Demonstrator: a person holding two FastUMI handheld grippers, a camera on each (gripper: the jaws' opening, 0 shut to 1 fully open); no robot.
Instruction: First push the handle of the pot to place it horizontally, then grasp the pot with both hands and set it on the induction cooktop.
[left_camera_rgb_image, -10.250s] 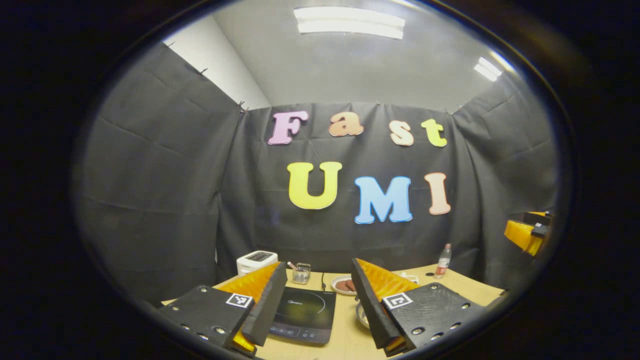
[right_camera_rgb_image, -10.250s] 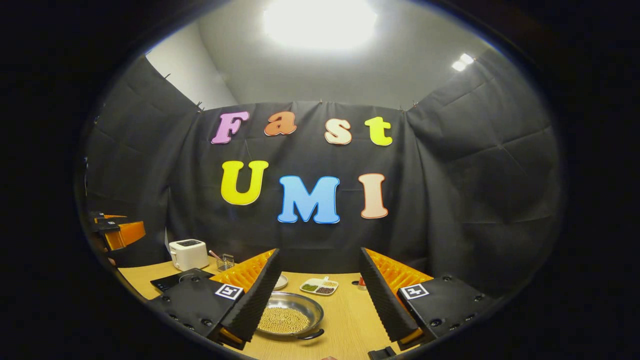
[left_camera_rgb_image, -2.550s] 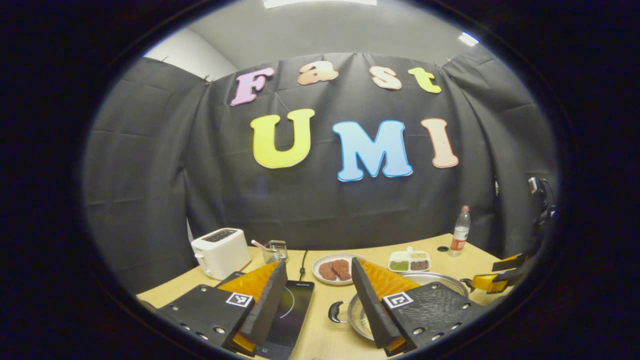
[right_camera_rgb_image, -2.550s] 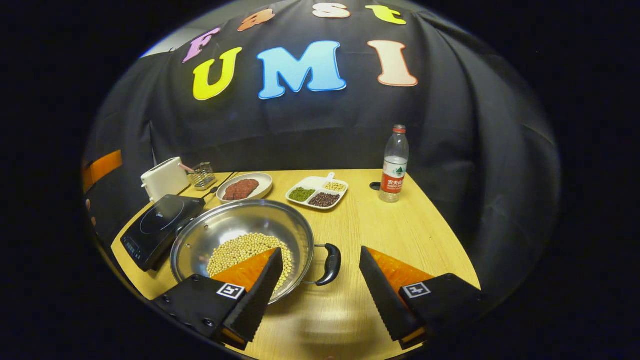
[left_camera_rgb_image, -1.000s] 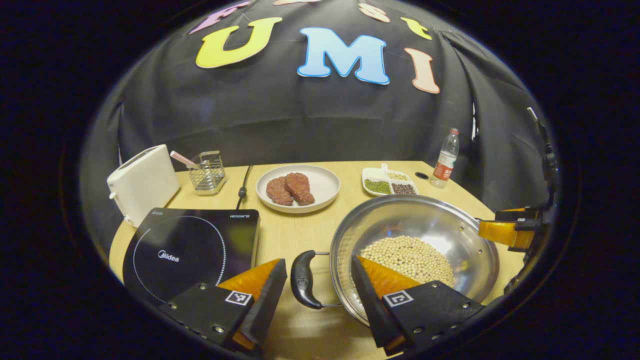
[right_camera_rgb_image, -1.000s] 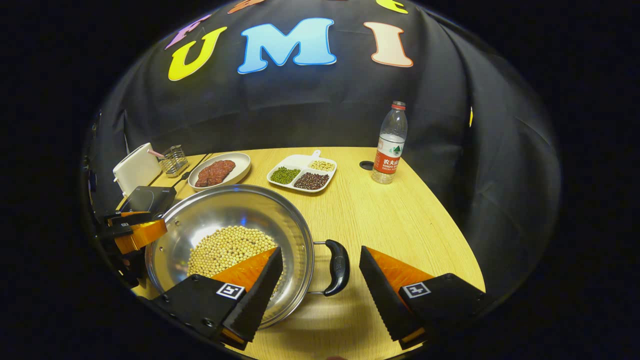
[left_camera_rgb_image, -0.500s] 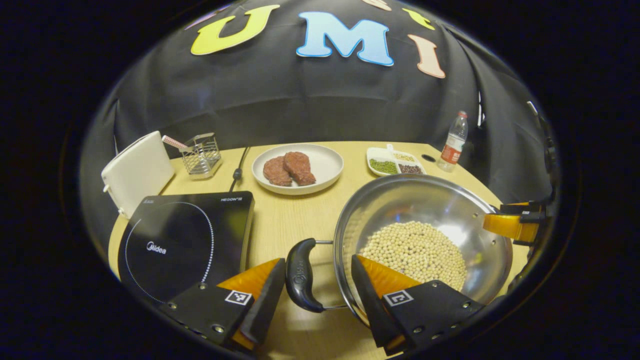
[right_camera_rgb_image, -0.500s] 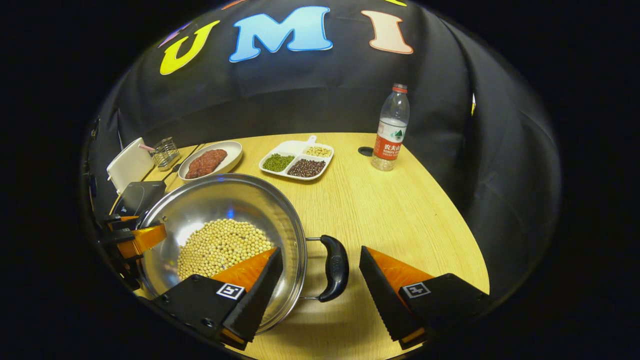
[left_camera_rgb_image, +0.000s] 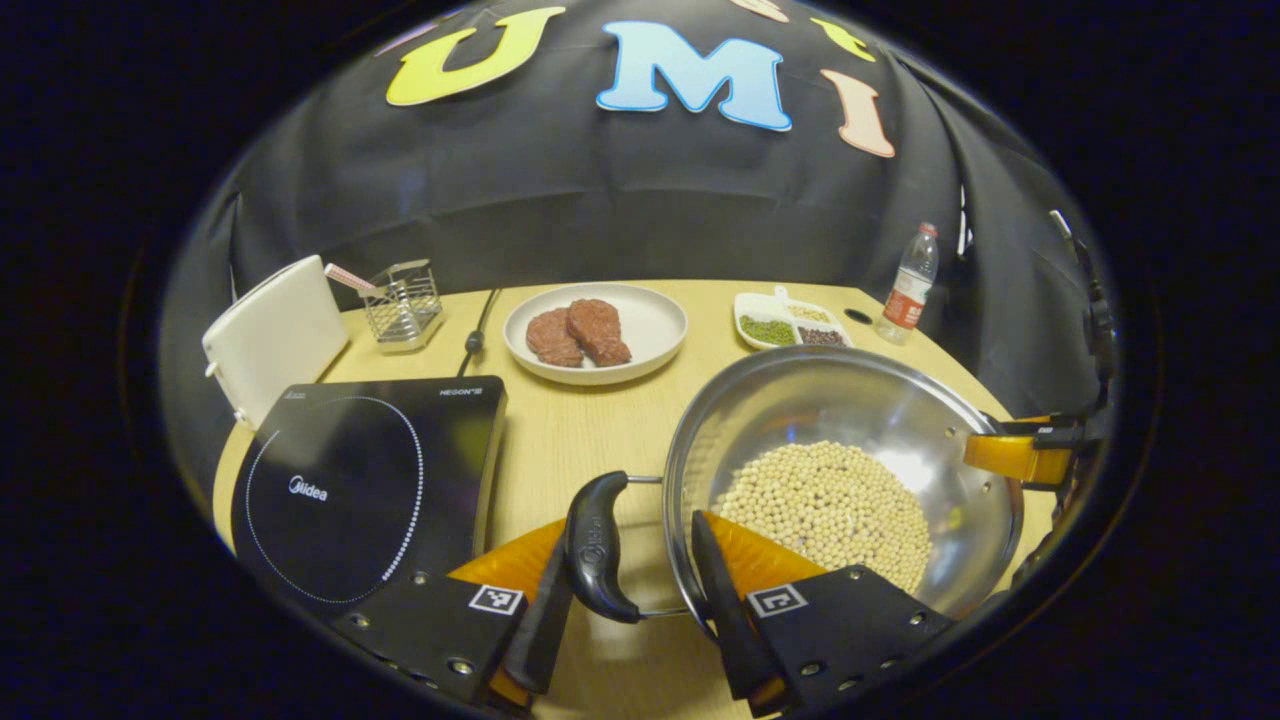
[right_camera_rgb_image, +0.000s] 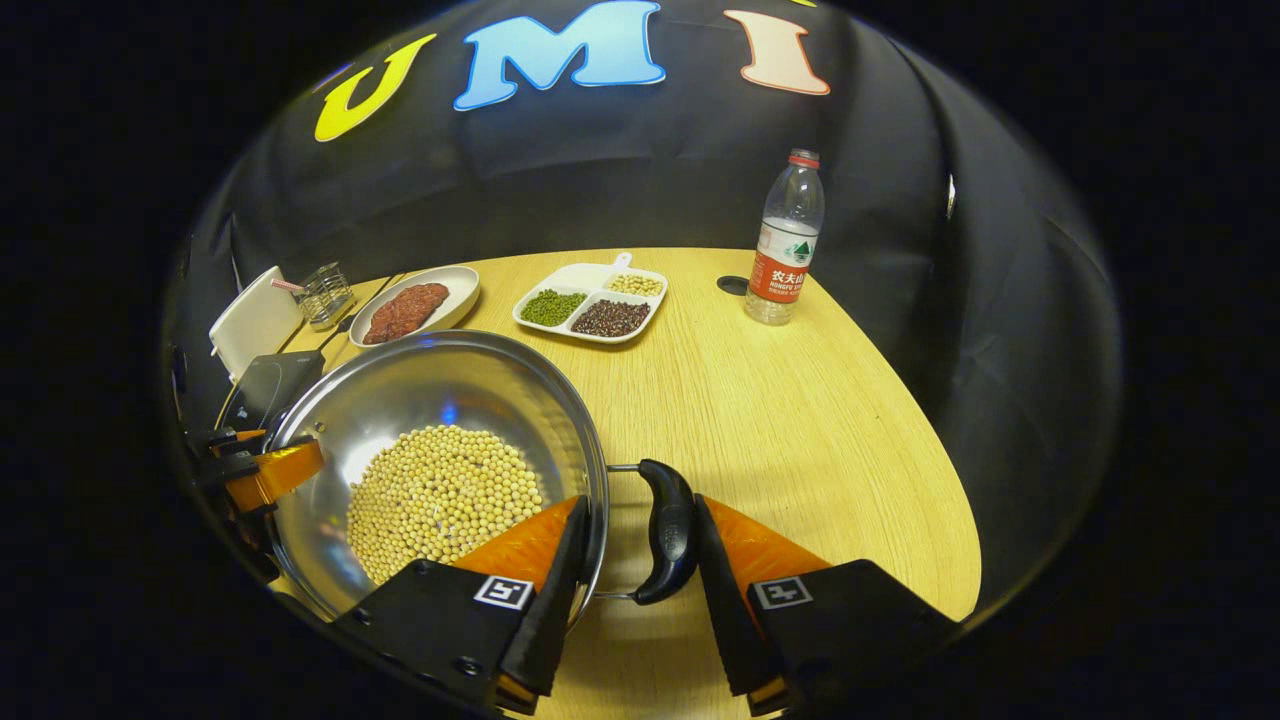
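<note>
A steel pot (left_camera_rgb_image: 850, 400) of soybeans (left_camera_rgb_image: 830, 500) stands on the wooden table, right of the black induction cooktop (left_camera_rgb_image: 350, 480). My left gripper (left_camera_rgb_image: 628, 525) straddles the pot's near black handle (left_camera_rgb_image: 595, 545), one finger against the handle's outer side and the other just inside the rim. My right gripper (right_camera_rgb_image: 640, 500) holds the opposite handle (right_camera_rgb_image: 668, 530) the same way, across the pot (right_camera_rgb_image: 430, 390). Each gripper also appears at the pot's far side in the other's view: the right gripper (left_camera_rgb_image: 1020, 455) and the left gripper (right_camera_rgb_image: 265, 470). The cooktop (right_camera_rgb_image: 265, 385) lies beyond the pot.
Behind the cooktop are a white toaster (left_camera_rgb_image: 272, 335) and a wire holder (left_camera_rgb_image: 402, 300). A plate of meat patties (left_camera_rgb_image: 595, 330), a divided dish of beans (left_camera_rgb_image: 790, 325) and a water bottle (left_camera_rgb_image: 908, 285) stand at the back. The cooktop's cord (left_camera_rgb_image: 478, 330) runs rearward.
Both grippers came down from facing the wall to the pot's two handles. In the last half second each pair of fingers narrowed onto its handle and the rim.
</note>
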